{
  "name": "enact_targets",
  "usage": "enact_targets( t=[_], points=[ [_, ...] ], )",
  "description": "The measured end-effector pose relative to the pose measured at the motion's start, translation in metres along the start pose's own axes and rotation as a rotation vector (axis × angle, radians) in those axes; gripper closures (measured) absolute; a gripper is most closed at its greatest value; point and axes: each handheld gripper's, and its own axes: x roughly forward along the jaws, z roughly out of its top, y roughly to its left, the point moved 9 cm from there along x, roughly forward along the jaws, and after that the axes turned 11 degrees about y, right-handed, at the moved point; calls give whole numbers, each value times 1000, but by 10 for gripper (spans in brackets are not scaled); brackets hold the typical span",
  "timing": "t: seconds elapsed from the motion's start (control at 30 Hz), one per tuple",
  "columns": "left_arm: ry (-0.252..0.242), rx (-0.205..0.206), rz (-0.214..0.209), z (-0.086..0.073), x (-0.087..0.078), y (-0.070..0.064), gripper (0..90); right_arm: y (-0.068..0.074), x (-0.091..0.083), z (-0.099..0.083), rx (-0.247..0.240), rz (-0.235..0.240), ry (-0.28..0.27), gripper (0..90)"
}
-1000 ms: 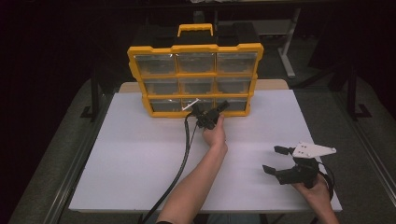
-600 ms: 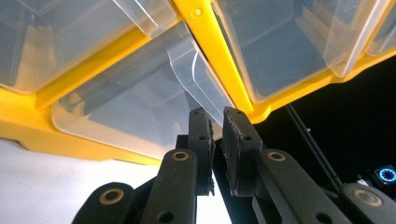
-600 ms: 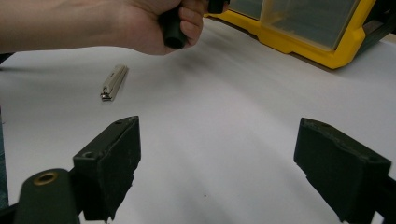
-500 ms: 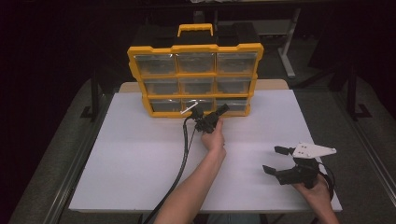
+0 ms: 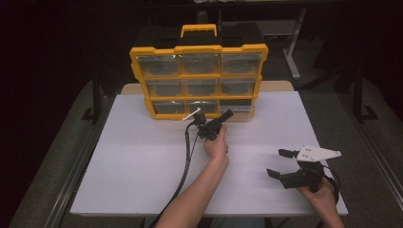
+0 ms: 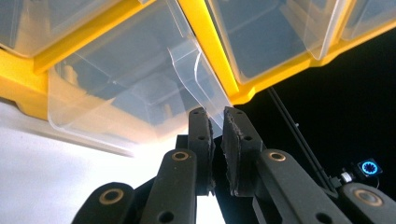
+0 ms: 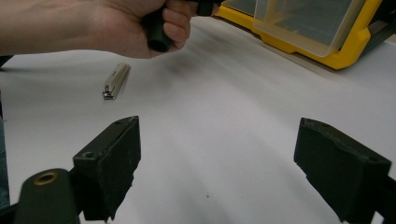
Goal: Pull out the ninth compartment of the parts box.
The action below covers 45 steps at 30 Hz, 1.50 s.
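Contact is made at the left gripper (image 6: 216,135): its jaws are pinched on the clear pull tab of the bottom drawer (image 6: 140,93), which lies straight ahead, long axis along the jaws. The right gripper (image 5: 281,164) is held wide, well apart.

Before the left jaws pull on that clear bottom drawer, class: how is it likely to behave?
The clear drawer looks thin-walled, so probably light and slightly flexible. Its pull tab is smooth plastic and may slip between the left gripper's jaws. The tall organizer stands upright, so a hard pull might slide or tip it.
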Motion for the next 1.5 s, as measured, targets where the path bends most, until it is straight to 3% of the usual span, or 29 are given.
enact_targets(
  t=[1.07,1.17,1.2,1.3,1.33,1.4,1.5],
  points=[
    [26,23,-1,-15,-12,-6,820,2,3,0,-8,6,7,139],
    [33,55,6,-15,-11,-6,770,2,4,1,-8,6,7,139],
    [62,116,56,-15,-14,-5,718,3,4,1,-8,8,9,139],
    [90,158,86,-16,-18,-5,660,3,4,1,-9,7,10,139],
    [136,212,106,-17,-20,-5,636,3,3,0,-9,7,11,139],
    [170,264,133,-19,-25,-6,607,4,3,1,-10,4,9,139],
    [233,383,142,-20,-31,-14,578,4,3,1,-11,2,8,139]
  ],
)
